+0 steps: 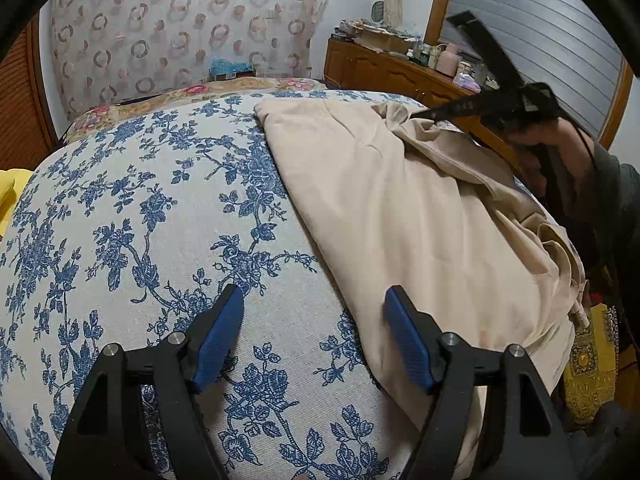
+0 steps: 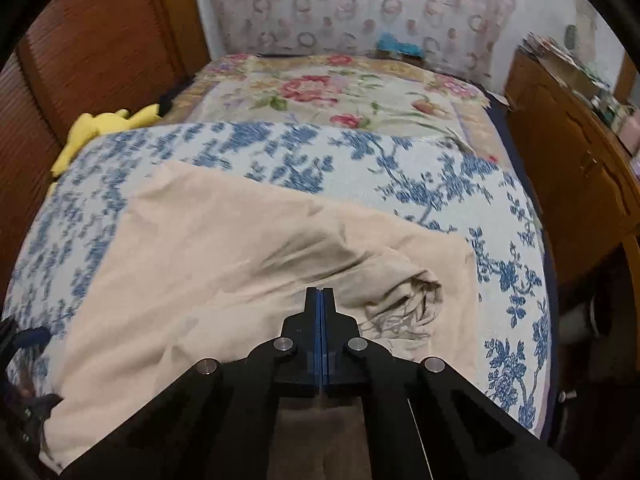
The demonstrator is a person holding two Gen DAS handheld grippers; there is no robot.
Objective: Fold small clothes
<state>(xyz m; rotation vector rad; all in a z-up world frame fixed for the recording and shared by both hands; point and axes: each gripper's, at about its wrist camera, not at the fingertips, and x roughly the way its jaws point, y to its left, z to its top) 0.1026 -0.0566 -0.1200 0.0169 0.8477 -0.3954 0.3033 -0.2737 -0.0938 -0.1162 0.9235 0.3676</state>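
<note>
Beige garment (image 1: 400,216) lies on the bed (image 1: 140,200), soft, light, limp. Left gripper (image 1: 314,304), jaws wide and empty, hovers with its edge just right of them: a likely pinch point. Right gripper (image 2: 320,292), jaws shut, sits over a bunched fold (image 2: 404,300).

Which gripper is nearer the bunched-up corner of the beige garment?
Right. The right gripper is shut just beside the bunched corner; the left gripper hangs open at the garment's opposite edge.

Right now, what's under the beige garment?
The beige garment lies on the blue floral bedspread, which shows all around it. Whatever sits beneath its bunched folds is covered.
</note>
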